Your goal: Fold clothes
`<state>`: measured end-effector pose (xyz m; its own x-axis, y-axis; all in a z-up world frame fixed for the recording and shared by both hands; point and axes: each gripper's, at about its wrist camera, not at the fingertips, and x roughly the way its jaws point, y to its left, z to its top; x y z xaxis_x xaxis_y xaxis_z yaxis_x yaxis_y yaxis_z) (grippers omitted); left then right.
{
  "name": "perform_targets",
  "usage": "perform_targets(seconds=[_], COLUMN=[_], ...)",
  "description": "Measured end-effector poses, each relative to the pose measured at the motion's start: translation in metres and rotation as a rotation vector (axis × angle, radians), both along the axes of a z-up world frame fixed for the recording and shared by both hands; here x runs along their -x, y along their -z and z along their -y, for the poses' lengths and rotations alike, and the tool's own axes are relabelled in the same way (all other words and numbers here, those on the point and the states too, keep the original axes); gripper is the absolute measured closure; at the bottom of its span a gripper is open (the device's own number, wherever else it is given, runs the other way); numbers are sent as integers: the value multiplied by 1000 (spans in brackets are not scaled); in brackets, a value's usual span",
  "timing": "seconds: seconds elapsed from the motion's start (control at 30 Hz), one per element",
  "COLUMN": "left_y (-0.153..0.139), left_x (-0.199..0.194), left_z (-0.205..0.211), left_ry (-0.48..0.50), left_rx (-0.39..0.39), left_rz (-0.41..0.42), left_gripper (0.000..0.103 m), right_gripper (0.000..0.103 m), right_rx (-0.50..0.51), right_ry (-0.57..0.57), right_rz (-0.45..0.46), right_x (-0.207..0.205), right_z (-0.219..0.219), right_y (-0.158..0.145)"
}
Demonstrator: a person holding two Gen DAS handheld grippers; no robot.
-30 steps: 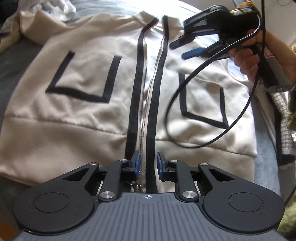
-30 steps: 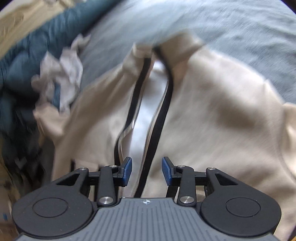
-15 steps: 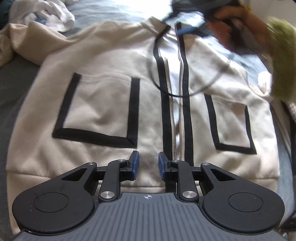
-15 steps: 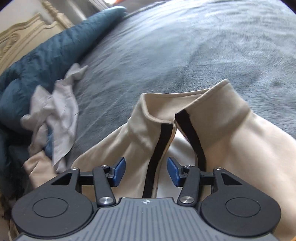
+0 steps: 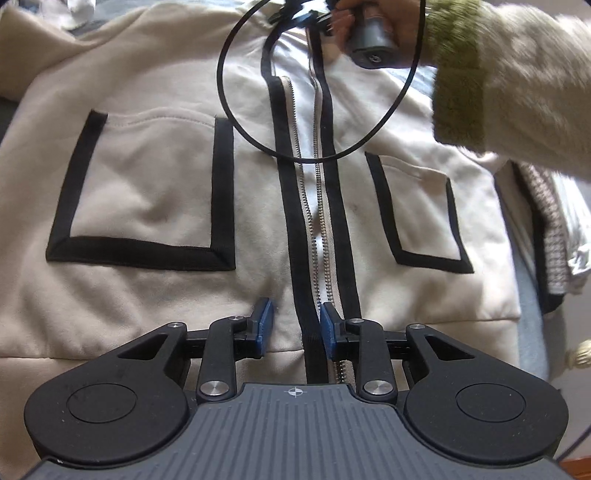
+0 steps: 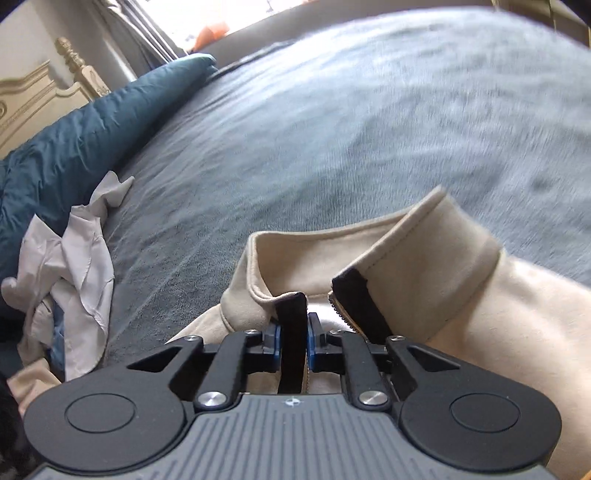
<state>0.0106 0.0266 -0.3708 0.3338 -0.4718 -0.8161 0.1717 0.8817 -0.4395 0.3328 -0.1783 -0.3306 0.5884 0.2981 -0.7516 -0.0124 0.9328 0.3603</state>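
A cream zip jacket (image 5: 147,184) with black trim lies front up on the bed, its zipper partly undone. My left gripper (image 5: 296,328) is at the hem, open, with the black trim strip (image 5: 308,321) of one zipper edge between its jaws and not pinched. At the collar (image 6: 424,251), my right gripper (image 6: 293,338) is closing on the black trim end (image 6: 293,325), and its blue pads press on it. In the left wrist view a hand (image 5: 391,22) in a fuzzy sleeve (image 5: 498,81) holds that gripper's handle, and its black cable (image 5: 229,110) loops over the jacket.
A grey-blue bedspread (image 6: 369,129) stretches beyond the collar. A crumpled white garment (image 6: 81,251) and a dark teal duvet (image 6: 92,140) lie at the left, below a cream headboard (image 6: 37,99). A knit garment (image 5: 550,229) lies to the right of the jacket.
My right gripper travelled up the jacket to the collar, opened wider, then closed on the black trim. My left gripper shifted along the hem to the zipper edge, its jaws a little wider.
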Motion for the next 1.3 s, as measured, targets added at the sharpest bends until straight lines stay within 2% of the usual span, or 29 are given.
perform_targets(seconds=[0.13, 0.2, 0.27, 0.33, 0.4, 0.43, 0.47, 0.53, 0.67, 0.77, 0.83, 0.9, 1.0, 1.1, 1.13, 1.2, 1.3], left_y=[2, 3, 5, 5, 0, -4, -8, -18, -33, -42, -46, -46, -44, -40, -38, -31, -25], left_x=[-3, -4, -5, -4, -2, 1, 5, 14, 35, 51, 60, 67, 74, 72, 71, 68, 66], left_z=[-4, -5, -6, -7, -12, -15, -21, -36, -66, -78, -80, -75, -59, -37, -29, -15, -1], left_ry=[15, 20, 25, 24, 23, 19, 12, -21, -99, -136, -147, -132, -80, -53, -51, -51, -69], left_rx=[37, 54, 66, 74, 79, 75, 63, 41, -17, -84, -116, -136, -160, -141, -131, -115, -125], left_rz=[-17, -23, -24, -26, -29, -23, -15, -5, 2, 10, 13, 2, 28, 46, 47, 36, 21], left_gripper=[76, 76, 76, 76, 76, 76, 76, 76, 75, 75, 75, 75, 75, 74, 74, 70, 70], right_gripper=[90, 90, 89, 87, 80, 70, 53, 46, 46, 46, 46, 47, 50, 52, 64, 72, 84], right_rx=[108, 165, 217, 241, 192, 160, 132, 91, -6, -76, -65, -10, 30, 44, 39, 59, 114], right_ry=[-5, -19, -34, -56, -41, -38, -39, -63, -147, -248, -302, -339, -383, -412, -421, -449, -503], right_rz=[48, 55, 35, -21, -50, -58, -67, -98, -245, -385, -476, -528, -511, -486, -479, -475, -442], right_x=[5, 2, -5, -14, -14, -13, -10, 2, 36, 72, 96, 115, 130, 130, 130, 131, 136], right_z=[-7, -12, -18, -25, -22, -20, -18, -13, 0, 7, 6, 2, -5, -12, -13, -18, -26], right_y=[-16, -15, -5, 8, 5, 2, -2, -11, -23, -19, -11, -1, 8, 9, 9, 9, 7])
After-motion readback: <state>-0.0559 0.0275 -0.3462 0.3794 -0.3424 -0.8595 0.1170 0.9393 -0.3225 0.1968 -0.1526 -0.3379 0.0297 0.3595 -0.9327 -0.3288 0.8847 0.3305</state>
